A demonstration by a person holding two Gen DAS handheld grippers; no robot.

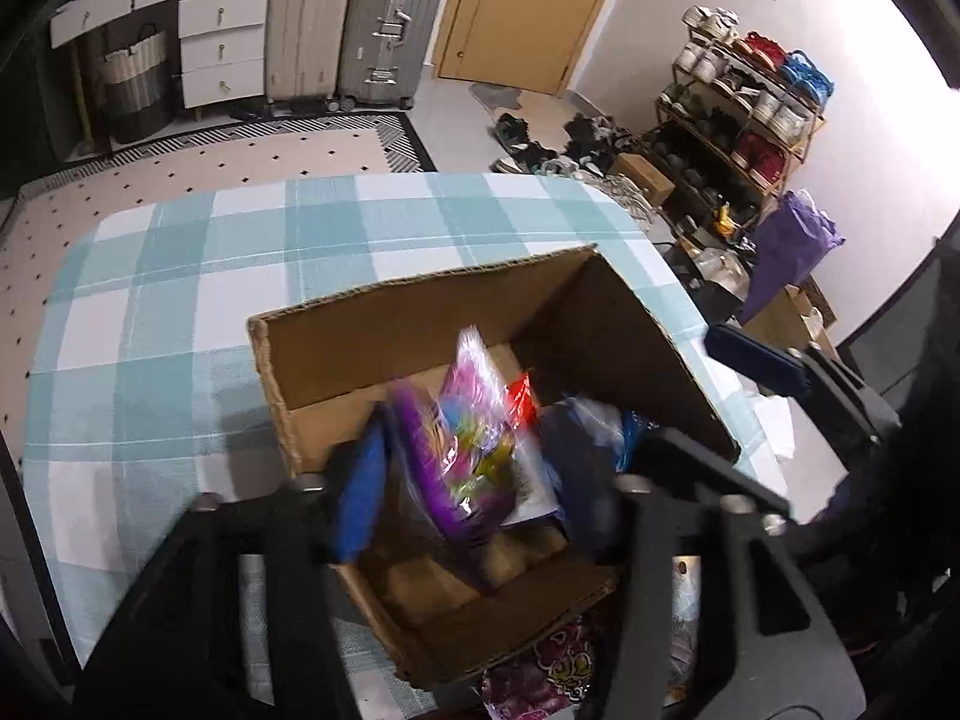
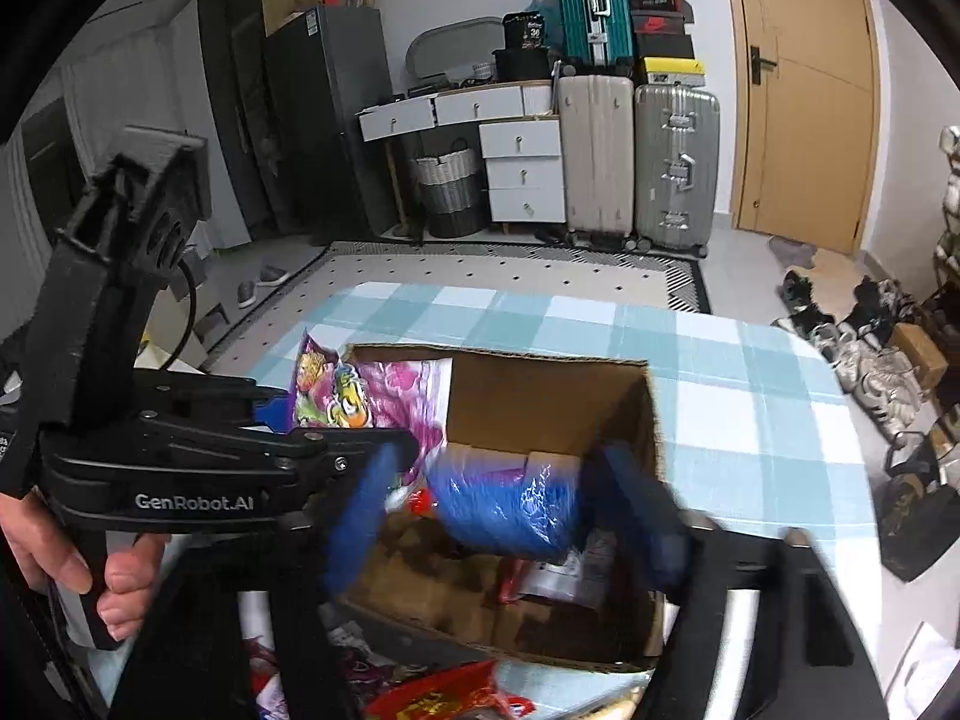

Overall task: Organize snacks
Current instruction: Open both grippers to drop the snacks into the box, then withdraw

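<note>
The surface (image 1: 180,312) wears a cloth checked in pale teal and white, and fills the middle of both views, with a rounded far edge. An open brown cardboard box (image 1: 420,324) stands directly on it, lower centre of the left wrist view, flaps up, its far wall toward the top of the frame. At the lower edge of the frames, just beside the box's near wall, loose snack packets lie on the cloth: a purple-pink printed one (image 1: 552,672) and a red one (image 2: 444,699). The upper left stretch of cloth is bare.
</note>
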